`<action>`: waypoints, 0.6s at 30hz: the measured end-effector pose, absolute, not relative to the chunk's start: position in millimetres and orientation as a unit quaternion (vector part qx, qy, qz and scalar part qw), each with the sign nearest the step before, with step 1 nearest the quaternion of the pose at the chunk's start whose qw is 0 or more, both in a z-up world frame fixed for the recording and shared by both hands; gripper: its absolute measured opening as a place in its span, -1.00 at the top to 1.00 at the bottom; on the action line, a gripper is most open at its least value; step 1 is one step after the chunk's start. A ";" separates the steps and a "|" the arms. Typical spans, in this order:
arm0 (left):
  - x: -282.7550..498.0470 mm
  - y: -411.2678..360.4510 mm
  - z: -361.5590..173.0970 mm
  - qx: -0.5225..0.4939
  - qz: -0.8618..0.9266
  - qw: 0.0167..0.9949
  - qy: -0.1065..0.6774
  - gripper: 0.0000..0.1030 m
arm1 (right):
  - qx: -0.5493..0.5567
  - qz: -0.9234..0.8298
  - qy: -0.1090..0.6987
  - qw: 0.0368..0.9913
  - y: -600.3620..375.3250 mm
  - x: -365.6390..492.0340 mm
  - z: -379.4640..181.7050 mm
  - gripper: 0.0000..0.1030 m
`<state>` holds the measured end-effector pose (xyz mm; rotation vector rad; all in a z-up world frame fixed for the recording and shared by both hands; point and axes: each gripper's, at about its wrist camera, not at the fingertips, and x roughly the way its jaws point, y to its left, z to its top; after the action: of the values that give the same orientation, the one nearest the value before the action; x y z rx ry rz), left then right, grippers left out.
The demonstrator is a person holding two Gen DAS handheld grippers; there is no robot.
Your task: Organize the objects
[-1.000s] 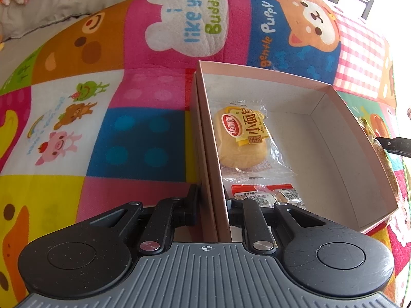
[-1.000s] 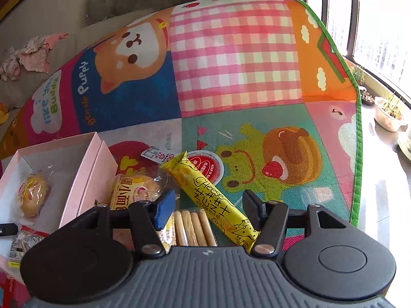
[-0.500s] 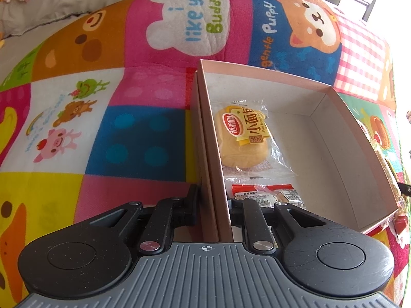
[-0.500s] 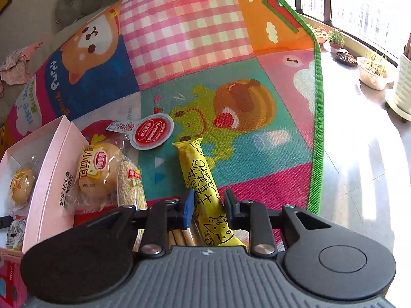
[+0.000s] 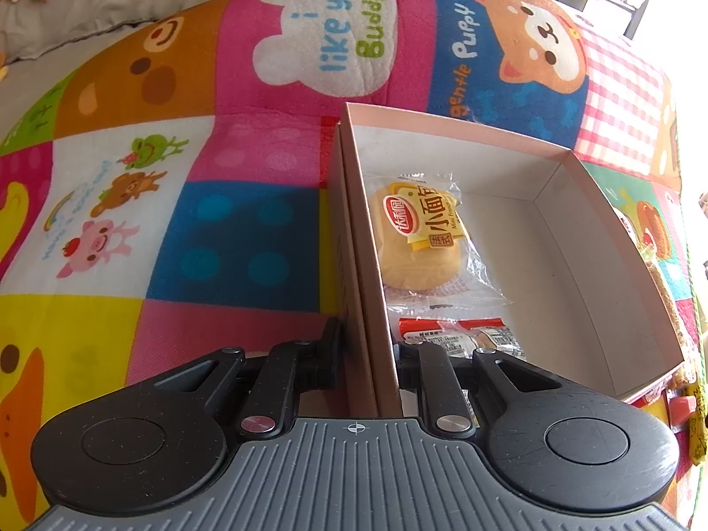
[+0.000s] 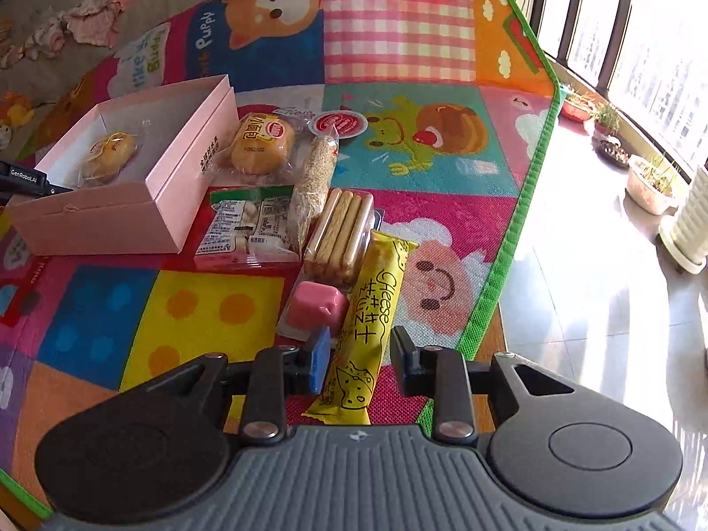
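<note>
Progress on the sorting job is judged to be at an early stage. Two wrapped items lie inside the pink box (image 5: 553, 239): a small bread roll (image 5: 416, 239) against its left wall and a red-topped packet (image 5: 455, 332) at the near end beside it. The rest of the box floor is bare.

Left hand-held gripper (image 5: 367, 354) is clamped on the box's left wall close to the near corner, one finger outside and one inside, apparently steadying the box.

Right hand-held gripper (image 6: 360, 356) straddles the yellow cheese stick packet (image 6: 367, 323), which rests on the play mat (image 6: 425, 48) near its green-bordered right edge. Its jaws are opening, and the pads stand clear of the wrapper on both sides, so the packet is not gripped.

Outstanding, all on the mat just right of the box:
- a second bread roll (image 6: 261, 144), nearest the box's far corner
- a round red-labelled item (image 6: 338, 124)
- a grain bar (image 6: 316, 181)
- a white and green packet (image 6: 250, 225)
- a tray of biscuit sticks (image 6: 338, 234)
- a pink block (image 6: 314, 307)
- the cheese stick

Seven pieces remain against two stowed; the box appears to have ample room.
</note>
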<state>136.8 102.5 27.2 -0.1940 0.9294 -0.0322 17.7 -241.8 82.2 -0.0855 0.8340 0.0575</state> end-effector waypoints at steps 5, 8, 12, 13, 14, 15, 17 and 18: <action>137.2 102.3 26.8 -0.091 -0.016 0.889 0.448 0.65 | -0.005 0.079 0.363 0.928 -228.7 45.5 109.4 0.09; 137.1 102.6 27.1 -0.092 -0.016 0.889 0.448 0.65 | 0.049 0.096 0.361 0.926 -230.9 91.9 117.6 -0.16; 137.1 102.1 27.1 -0.092 -0.016 0.889 0.447 0.65 | 0.005 0.075 0.368 0.927 -219.3 167.5 107.9 -0.21; 137.1 102.2 27.1 -0.093 -0.016 0.889 0.447 0.65 | -0.020 0.064 0.368 0.928 -213.4 184.7 102.7 -0.21; 137.1 102.2 27.1 -0.093 -0.016 0.889 0.447 0.65 | -0.043 0.057 0.373 0.925 -207.2 202.6 96.3 -0.21; 137.0 102.5 27.0 -0.093 -0.016 0.889 0.448 0.65 | -0.055 0.054 0.383 0.920 -202.8 220.8 89.8 -0.21; 137.0 103.2 26.9 -0.095 -0.016 0.889 0.448 0.65 | -0.043 0.053 0.402 0.913 -200.5 249.7 80.5 -0.21; 136.9 103.6 26.8 -0.096 -0.017 0.889 0.448 0.65 | -0.028 0.052 0.412 0.909 -201.6 264.3 75.9 -0.21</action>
<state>136.9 103.6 26.8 -0.1998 0.9312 -0.0344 264.3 -201.6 75.9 -0.0572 0.8501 0.1074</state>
